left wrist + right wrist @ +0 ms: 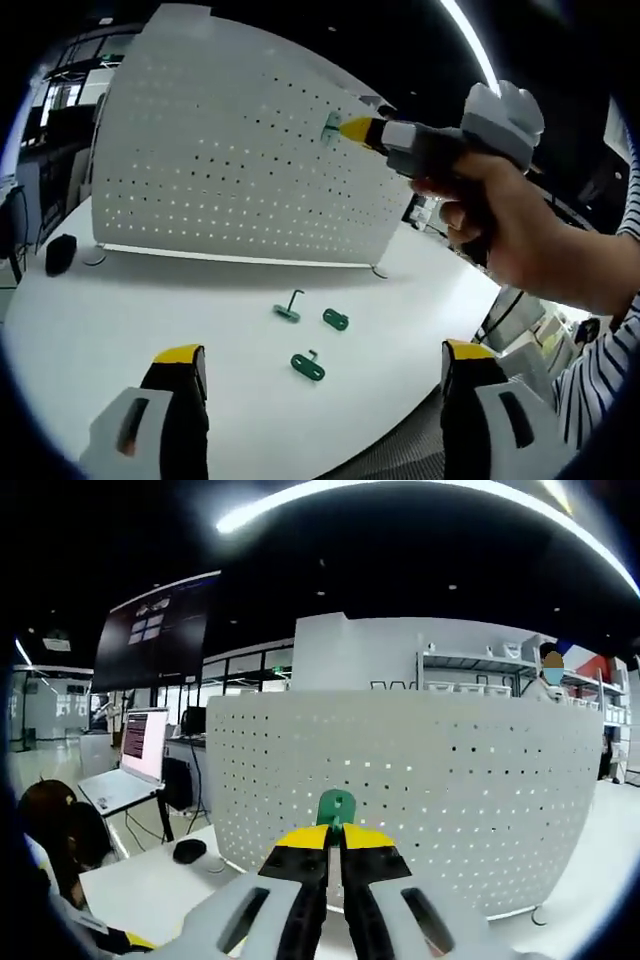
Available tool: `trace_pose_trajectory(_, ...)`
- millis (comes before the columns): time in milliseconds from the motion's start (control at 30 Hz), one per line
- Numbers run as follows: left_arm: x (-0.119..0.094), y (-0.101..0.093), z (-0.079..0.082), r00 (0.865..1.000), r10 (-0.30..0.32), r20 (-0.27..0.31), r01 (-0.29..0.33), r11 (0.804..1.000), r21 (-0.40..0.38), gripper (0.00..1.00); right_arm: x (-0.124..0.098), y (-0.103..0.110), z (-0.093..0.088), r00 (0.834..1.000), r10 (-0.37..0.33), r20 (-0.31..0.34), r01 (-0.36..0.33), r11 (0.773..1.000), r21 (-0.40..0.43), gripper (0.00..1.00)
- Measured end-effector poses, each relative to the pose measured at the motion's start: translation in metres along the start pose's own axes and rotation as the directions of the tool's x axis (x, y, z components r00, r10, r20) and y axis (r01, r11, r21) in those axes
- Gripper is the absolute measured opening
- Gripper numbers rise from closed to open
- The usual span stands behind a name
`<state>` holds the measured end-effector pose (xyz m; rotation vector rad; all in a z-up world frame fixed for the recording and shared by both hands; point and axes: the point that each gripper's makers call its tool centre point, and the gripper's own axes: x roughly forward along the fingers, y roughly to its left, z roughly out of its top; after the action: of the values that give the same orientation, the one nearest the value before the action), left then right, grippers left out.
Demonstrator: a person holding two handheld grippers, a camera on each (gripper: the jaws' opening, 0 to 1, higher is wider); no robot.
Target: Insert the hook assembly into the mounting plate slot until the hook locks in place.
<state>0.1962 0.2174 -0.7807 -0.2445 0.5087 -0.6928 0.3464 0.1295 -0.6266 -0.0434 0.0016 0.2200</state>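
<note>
A white perforated mounting plate (230, 150) stands upright on the white table (120, 300). My right gripper (352, 130), held in a person's hand, presses a green hook assembly (331, 127) against the plate's upper right part. In the right gripper view that gripper (335, 836) is shut on the green hook assembly (336, 806), right in front of the mounting plate (450, 780). Three more green hook assemblies lie on the table: one (288, 309), one (336, 319), one (307, 366). My left gripper (325, 360) hovers low over the table, open with nothing between its jaws.
A black mouse (60, 253) lies at the table's left edge. A laptop (135, 760) sits on a desk behind the plate, with another mouse (188, 851) near it. Shelving (500, 670) stands in the background. A striped sleeve (590, 370) shows at right.
</note>
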Motion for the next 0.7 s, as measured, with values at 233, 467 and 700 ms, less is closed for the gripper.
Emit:
trace_pose_trajectory(233,-0.002,0.004,0.003,1.0,0.017,0.016,-0.017,1.0,0.014,1.0,0.019,-0.017,0.011,0.999,-0.046,0.023,0.046,0.999,0.003,0.0)
trace_pose_trajectory(467,-0.001,0.001,0.001,1.0,0.002,0.021,-0.002,1.0,0.011,1.0,0.038,-0.031,0.018,0.996,-0.08,0.04,0.08,0.997,0.0,0.0)
trace_pose_trajectory(700,0.0,0.0,0.001,1.0,0.006,0.02,-0.006,0.999,0.042,1.0,0.055,-0.044,0.031,0.991,-0.113,0.072,0.115,0.993,-0.012,0.0)
